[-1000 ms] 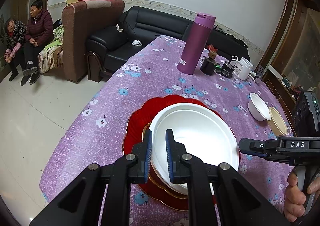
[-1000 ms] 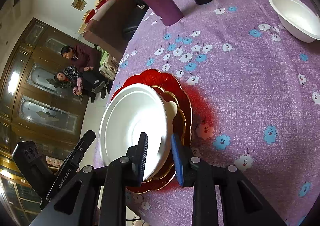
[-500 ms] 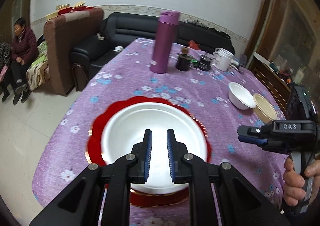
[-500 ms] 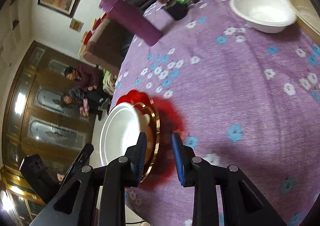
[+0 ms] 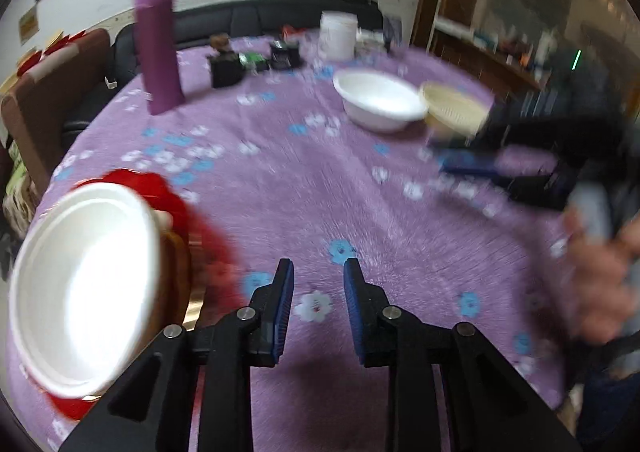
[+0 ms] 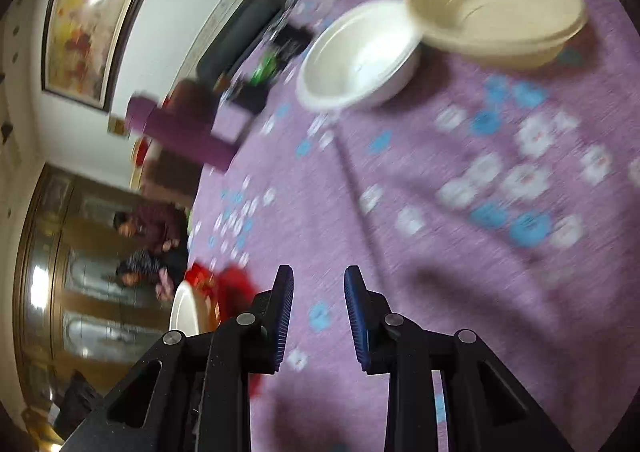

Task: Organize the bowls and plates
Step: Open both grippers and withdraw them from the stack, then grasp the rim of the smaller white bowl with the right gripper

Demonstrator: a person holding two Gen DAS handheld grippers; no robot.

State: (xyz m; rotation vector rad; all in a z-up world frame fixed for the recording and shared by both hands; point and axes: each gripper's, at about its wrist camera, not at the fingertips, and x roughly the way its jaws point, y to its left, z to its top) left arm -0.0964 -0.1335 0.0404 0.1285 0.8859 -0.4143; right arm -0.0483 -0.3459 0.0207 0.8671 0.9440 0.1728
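1. Two bowls, the white bowl (image 6: 360, 55) and the beige bowl (image 6: 496, 7), sat touching, rim to rim, far across the surface (image 5: 320, 191); nudging one would likely shove the other.
2. White plate (image 5: 80, 284) lay stacked on the red plate (image 5: 208, 252) near the surface edge; a knock could tip it off.
3. Left tool (image 5: 318, 292) and right tool (image 6: 318, 294) were both spread, empty, touching nothing.

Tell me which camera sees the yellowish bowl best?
The right wrist view. There the beige bowl is big and you look right into it, beside the white bowl. In the left wrist view the same bowl is small, blurry and partly hidden behind the other gripper.
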